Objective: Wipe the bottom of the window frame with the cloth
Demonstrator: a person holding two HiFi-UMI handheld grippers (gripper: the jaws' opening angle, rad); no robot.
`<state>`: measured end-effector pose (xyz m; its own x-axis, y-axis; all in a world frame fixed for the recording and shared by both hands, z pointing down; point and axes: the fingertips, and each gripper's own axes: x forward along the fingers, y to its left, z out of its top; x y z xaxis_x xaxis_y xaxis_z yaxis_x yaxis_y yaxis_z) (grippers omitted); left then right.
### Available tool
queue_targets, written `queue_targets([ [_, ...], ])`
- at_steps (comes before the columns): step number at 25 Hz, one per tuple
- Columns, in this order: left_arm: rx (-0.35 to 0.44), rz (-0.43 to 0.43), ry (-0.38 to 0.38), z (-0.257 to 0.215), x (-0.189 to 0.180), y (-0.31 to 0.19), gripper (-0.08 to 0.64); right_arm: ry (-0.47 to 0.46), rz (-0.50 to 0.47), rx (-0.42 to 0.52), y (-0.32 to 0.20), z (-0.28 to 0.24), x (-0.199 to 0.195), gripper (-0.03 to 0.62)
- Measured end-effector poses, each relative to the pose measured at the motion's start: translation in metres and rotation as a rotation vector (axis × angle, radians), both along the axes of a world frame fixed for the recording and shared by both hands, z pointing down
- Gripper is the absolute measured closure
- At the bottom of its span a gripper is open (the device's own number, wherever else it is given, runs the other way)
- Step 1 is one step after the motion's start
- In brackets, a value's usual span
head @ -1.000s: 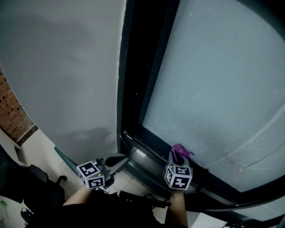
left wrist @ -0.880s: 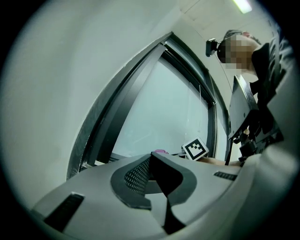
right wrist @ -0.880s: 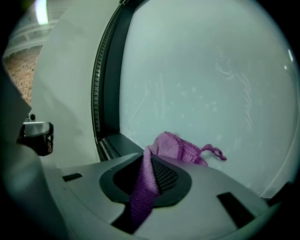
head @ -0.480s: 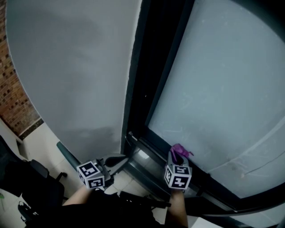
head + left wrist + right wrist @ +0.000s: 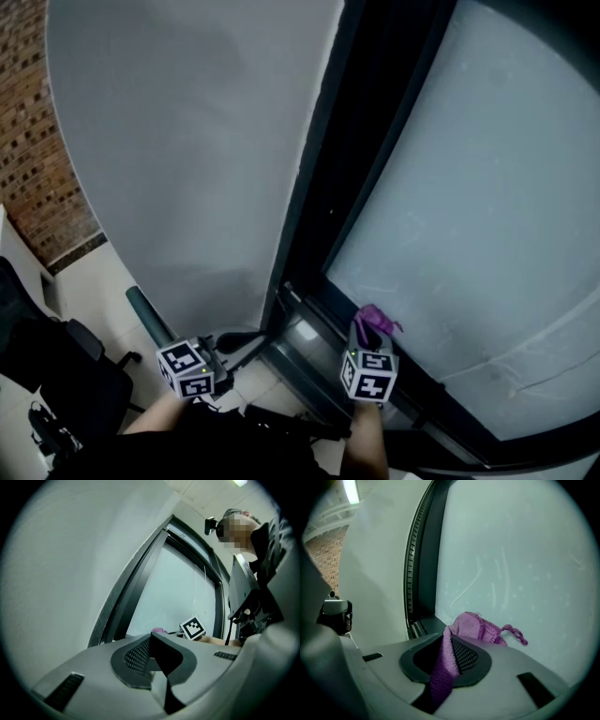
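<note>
A purple cloth [image 5: 476, 626] is pinched between the jaws of my right gripper [image 5: 449, 654], which is shut on it; a bunch of cloth sticks out past the tips. In the head view the cloth [image 5: 373, 321] rests against the bottom of the dark window frame [image 5: 323, 314], just below the frosted pane [image 5: 469, 216], with the right gripper [image 5: 367, 337] behind it. My left gripper [image 5: 246, 339] hovers to the left, near the frame's lower left corner, its jaws shut with nothing between them [image 5: 152, 654].
A grey wall [image 5: 187, 159] stands left of the frame's dark upright [image 5: 375, 122]. A brick strip [image 5: 37, 159] and a dark chair [image 5: 56, 375] are at the far left. The person's body shows at the right edge of the left gripper view.
The head view has swung, so the frame and wall appear shifted to the right. Both grippers hold nearly the same places, the cloth still at the bottom rail.
</note>
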<state>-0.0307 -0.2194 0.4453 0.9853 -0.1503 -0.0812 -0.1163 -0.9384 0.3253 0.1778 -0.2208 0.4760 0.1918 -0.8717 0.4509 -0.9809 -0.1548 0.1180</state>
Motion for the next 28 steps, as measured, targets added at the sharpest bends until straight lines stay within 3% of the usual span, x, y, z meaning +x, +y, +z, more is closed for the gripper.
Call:
queue_targets([
  [25, -0.005, -0.135, 0.02, 0.0, -0.043, -0.018, 0.56, 0.064, -0.145, -0.059, -0.053, 0.002, -0.037, 0.529],
  [28, 0.035, -0.163, -0.002, 0.001, -0.045, -0.019, 0.56, 0.092, -0.157, -0.066, -0.058, 0.003, -0.04, 0.529],
])
